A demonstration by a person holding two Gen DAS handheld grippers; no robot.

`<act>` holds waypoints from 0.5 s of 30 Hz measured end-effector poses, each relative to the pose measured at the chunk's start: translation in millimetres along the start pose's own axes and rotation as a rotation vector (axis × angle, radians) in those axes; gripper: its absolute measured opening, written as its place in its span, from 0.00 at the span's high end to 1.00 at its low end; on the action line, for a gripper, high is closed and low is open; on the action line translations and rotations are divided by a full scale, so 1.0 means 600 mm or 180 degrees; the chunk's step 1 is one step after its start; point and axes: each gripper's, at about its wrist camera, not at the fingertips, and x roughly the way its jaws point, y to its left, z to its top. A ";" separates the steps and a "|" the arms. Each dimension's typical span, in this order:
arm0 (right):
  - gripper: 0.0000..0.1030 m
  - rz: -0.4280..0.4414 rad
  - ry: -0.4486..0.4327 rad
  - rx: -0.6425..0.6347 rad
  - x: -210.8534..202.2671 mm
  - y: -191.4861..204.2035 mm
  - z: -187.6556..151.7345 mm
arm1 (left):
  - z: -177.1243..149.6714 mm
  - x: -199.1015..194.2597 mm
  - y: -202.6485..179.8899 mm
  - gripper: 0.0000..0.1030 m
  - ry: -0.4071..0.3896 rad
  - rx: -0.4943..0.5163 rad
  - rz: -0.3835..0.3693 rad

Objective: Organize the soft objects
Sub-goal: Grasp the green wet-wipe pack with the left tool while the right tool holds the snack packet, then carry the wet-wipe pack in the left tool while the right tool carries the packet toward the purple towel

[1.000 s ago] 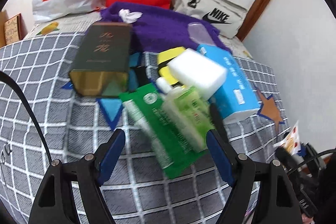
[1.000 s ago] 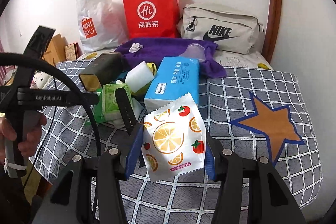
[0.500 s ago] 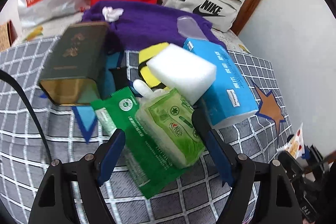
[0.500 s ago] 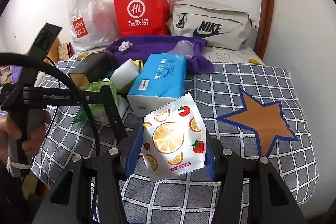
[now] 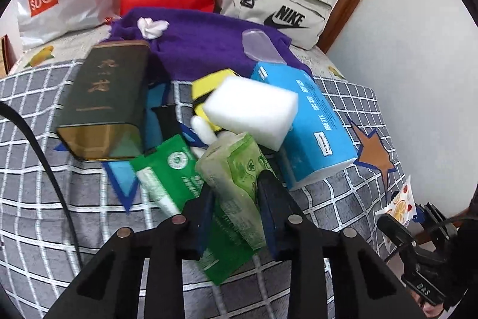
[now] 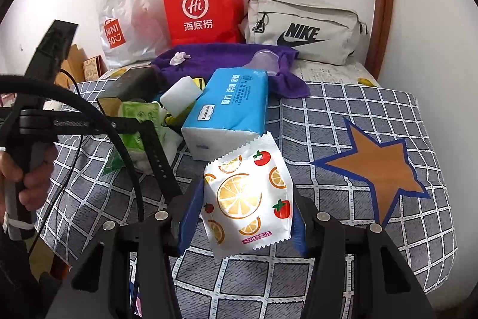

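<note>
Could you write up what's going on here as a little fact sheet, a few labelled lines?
Place: bed with grey checked cover
Left tongs: closing on the light green wipes pack
Right tongs: holding a white fruit-print packet
Pile nearby: blue tissue pack, white sponge, dark tin
At the wall: red paper bag, beige Nike bag

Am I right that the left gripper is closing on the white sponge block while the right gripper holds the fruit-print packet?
Not quite. The left gripper is closing on the light green wipes pack, not the white sponge block, which rests behind it in the pile; the left wrist view shows this. The right gripper does hold the fruit-print packet.
</note>
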 end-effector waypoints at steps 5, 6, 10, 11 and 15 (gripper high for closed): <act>0.50 0.0004 0.0021 -0.0052 0.004 0.008 -0.001 | -0.005 -0.032 0.018 0.75 -0.0120 0.0044 0.0044; 0.50 0.0003 0.0019 -0.0062 0.004 0.009 -0.001 | -0.006 -0.044 0.023 0.75 -0.0167 0.0063 0.0084; 0.50 0.0035 0.0035 -0.0046 0.009 0.012 -0.002 | -0.002 -0.069 0.036 0.77 -0.0283 0.0124 0.0287; 0.50 0.0043 0.0043 -0.0056 0.011 0.013 -0.002 | -0.001 -0.071 0.041 0.77 -0.0300 0.0113 0.0294; 0.50 0.0075 0.0049 -0.0102 0.014 0.021 -0.002 | 0.002 -0.065 0.057 0.78 -0.0283 0.0051 0.0212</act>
